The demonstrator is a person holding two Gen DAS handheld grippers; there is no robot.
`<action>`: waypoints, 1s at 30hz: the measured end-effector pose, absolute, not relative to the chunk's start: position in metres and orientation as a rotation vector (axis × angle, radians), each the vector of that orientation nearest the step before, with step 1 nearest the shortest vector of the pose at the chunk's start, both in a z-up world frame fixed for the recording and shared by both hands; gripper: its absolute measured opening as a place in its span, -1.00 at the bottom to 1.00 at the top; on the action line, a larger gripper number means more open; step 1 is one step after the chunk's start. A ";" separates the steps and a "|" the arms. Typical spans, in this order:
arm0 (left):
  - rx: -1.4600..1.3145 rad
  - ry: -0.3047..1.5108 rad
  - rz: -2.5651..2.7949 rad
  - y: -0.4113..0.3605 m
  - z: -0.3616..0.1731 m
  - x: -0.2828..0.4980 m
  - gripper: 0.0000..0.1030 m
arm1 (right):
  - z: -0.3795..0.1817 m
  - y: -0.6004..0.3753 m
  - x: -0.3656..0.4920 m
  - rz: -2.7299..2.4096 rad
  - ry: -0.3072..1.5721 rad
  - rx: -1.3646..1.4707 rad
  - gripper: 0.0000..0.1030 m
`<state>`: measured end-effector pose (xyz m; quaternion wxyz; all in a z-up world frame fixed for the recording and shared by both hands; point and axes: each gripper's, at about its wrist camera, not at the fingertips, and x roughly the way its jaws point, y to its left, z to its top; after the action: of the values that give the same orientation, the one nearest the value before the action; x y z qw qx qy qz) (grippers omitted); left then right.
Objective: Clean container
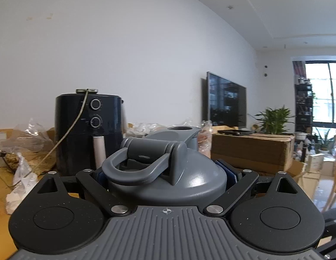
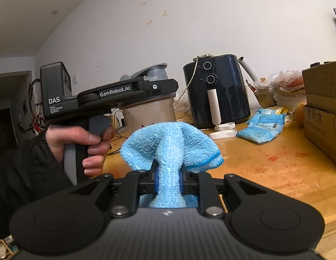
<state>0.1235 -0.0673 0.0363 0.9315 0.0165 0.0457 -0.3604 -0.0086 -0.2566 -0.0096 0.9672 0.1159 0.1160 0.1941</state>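
Tongs of the right hand clamp a bunched blue cloth, which fans out ahead of them above the wooden counter; left tongs are pressed on the grey-lidded container, apparently just under the lid, held up off the counter by a person's hand; behind stands a black air fryer.

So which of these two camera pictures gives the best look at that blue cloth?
The right wrist view. The blue cloth fills the middle there, pinched between the right gripper fingers, its fuzzy weave and darker edge clear. The left wrist view shows none of it, only the grey container lid.
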 end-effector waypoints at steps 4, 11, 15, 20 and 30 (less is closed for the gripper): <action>0.037 0.095 -0.775 -0.065 0.036 0.126 0.85 | -0.009 -0.254 -0.007 0.398 0.237 0.227 -0.77; 0.040 0.098 -0.839 -0.062 0.036 0.132 0.85 | -0.008 -0.251 -0.005 0.402 0.241 0.219 -0.78; 0.041 0.100 -0.845 -0.062 0.036 0.133 0.85 | -0.008 -0.249 -0.003 0.406 0.240 0.206 -0.79; 0.043 0.103 -0.847 -0.062 0.036 0.135 0.85 | -0.006 -0.245 0.004 0.407 0.229 0.191 -0.79; 0.047 0.108 -0.875 -0.061 0.037 0.141 0.85 | -0.003 -0.231 0.025 0.414 0.231 0.146 -0.79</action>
<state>0.1413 -0.0607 0.0370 0.9041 0.0225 0.0524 -0.4236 0.0248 -0.2308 -0.0031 0.9694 0.0724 0.1141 0.2049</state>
